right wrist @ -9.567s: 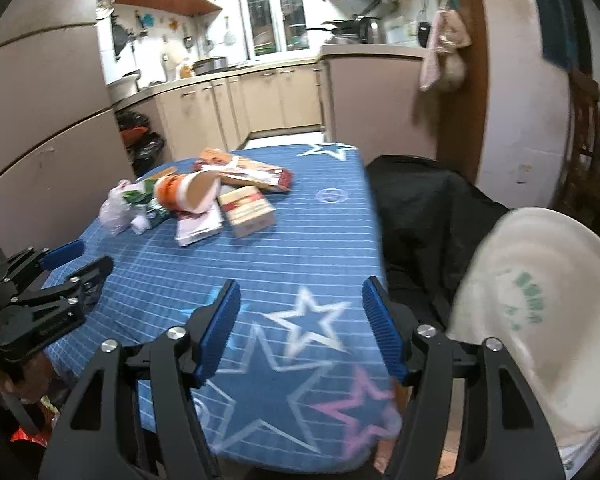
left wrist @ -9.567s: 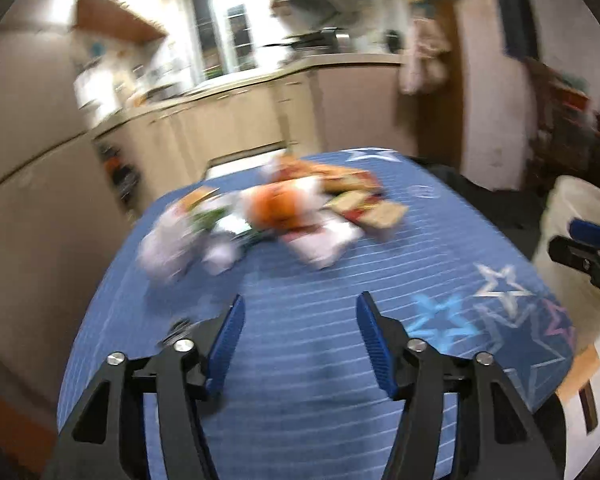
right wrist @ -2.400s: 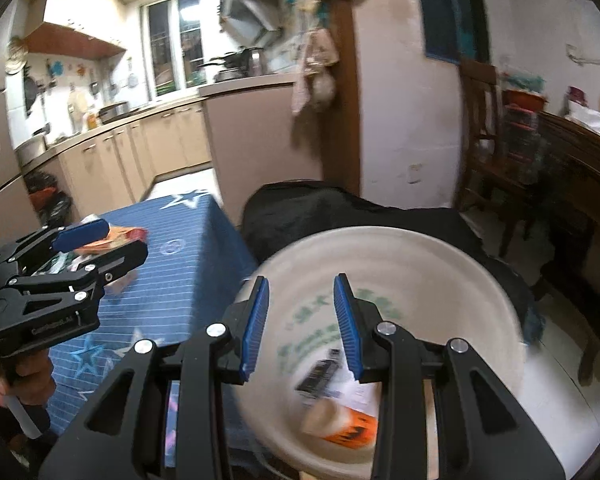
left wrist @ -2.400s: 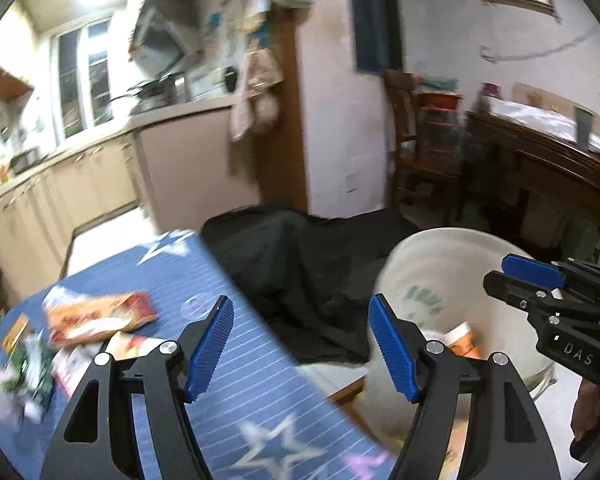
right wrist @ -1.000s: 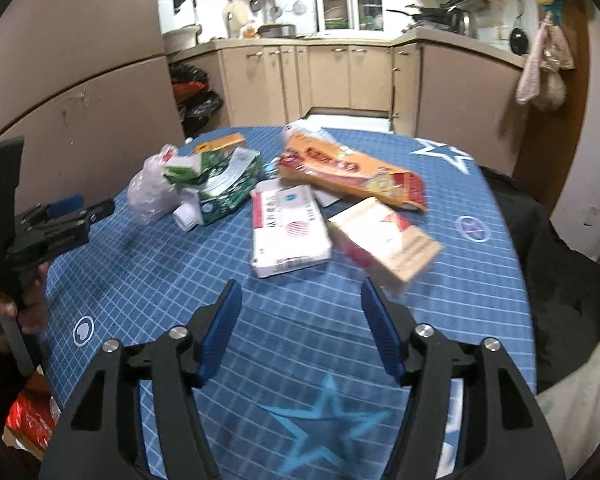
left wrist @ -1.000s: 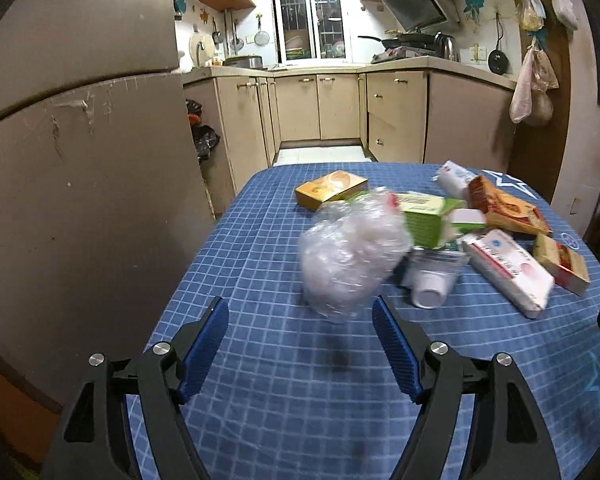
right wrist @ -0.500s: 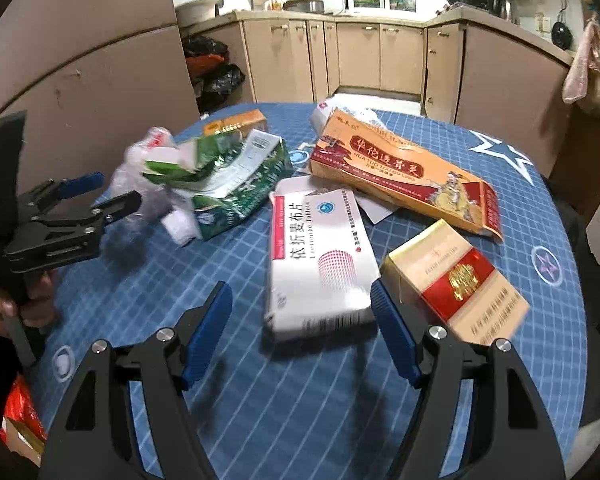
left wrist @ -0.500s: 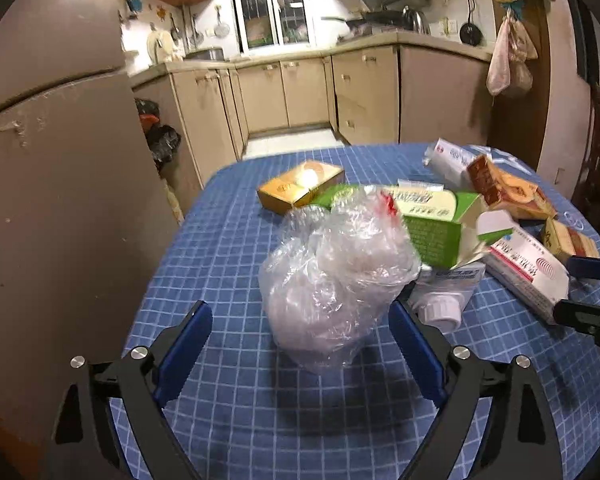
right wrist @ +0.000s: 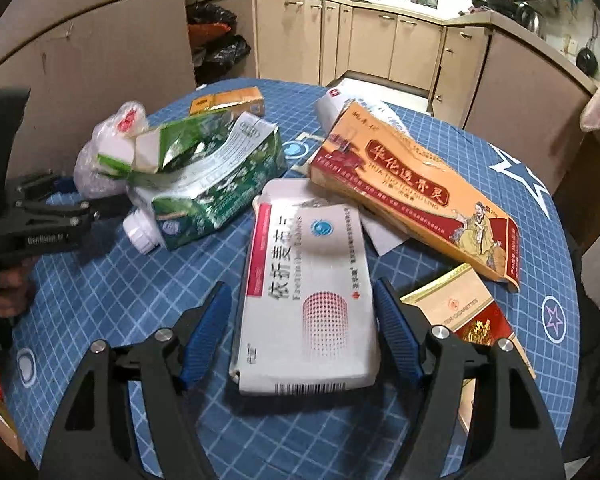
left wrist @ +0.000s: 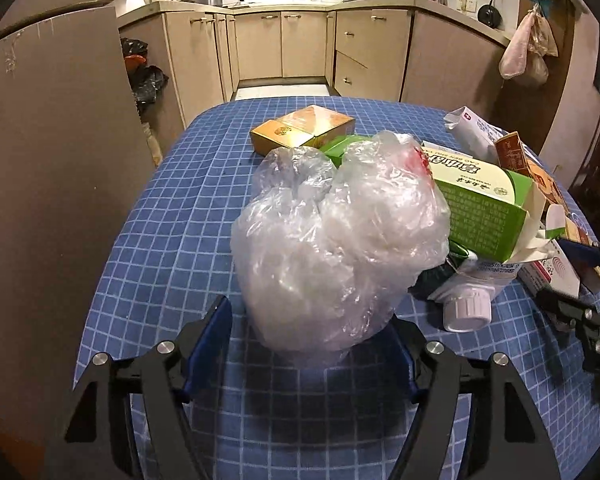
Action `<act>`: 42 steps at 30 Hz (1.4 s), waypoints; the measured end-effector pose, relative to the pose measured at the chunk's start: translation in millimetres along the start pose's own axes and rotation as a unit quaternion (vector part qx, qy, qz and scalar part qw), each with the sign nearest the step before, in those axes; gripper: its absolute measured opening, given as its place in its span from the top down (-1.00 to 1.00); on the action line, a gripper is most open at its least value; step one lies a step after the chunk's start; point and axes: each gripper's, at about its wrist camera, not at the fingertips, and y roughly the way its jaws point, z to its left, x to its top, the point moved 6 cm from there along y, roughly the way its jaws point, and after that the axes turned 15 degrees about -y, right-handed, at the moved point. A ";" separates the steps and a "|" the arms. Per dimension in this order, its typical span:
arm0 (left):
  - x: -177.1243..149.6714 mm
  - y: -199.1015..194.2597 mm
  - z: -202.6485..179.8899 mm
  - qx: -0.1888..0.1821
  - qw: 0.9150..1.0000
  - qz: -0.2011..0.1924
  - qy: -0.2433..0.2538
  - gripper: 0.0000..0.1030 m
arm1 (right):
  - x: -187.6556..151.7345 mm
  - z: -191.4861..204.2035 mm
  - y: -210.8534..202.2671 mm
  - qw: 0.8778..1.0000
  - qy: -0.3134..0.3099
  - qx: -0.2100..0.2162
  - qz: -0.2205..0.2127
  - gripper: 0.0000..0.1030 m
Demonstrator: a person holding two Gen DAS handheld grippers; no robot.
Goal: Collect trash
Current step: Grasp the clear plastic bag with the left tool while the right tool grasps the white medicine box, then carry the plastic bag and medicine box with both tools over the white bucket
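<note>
A crumpled clear plastic bag [left wrist: 332, 248] lies on the blue checked tablecloth [left wrist: 172, 240]. My left gripper [left wrist: 308, 344] straddles the bag's near end; its jaws are closing, and the blue pads stand just off the plastic. In the right wrist view the left gripper [right wrist: 88, 196] reaches in from the left beside the bag [right wrist: 100, 156]. A white medicine box [right wrist: 308, 292] lies flat between the fingers of my right gripper [right wrist: 302, 324], which is open with a gap at the left pad. The right gripper [left wrist: 568, 276] also shows at the left wrist view's right edge.
A torn green carton [right wrist: 212, 176] and a white capped bottle [right wrist: 140, 234] lie against the bag. A long orange box [right wrist: 412, 200], a gold-and-red carton [right wrist: 460, 316] and a yellow box [left wrist: 300, 130] lie around. A brown partition [left wrist: 52, 200] stands left; cabinets stand behind.
Both grippers have come forward and down. The bag now sits between the left fingers, which widened and then narrowed. The white box now lies between the right fingers.
</note>
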 end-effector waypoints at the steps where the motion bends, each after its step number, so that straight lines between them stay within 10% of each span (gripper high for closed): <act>1: -1.0 -1.5 0.0 -0.001 1.000 -0.001 0.000 -0.33 | -2.1 2.2 0.3 1.000 0.002 0.008 0.002 -0.36; 20: -12.5 -16.0 5.4 0.008 1.000 -0.013 -0.011 0.47 | -22.8 11.0 -21.6 0.998 0.056 0.003 -0.012 -0.25; 42: -114.3 -103.9 -3.7 0.037 0.999 -0.025 0.003 0.58 | -85.1 78.7 -92.9 0.994 0.097 0.018 -0.046 -0.24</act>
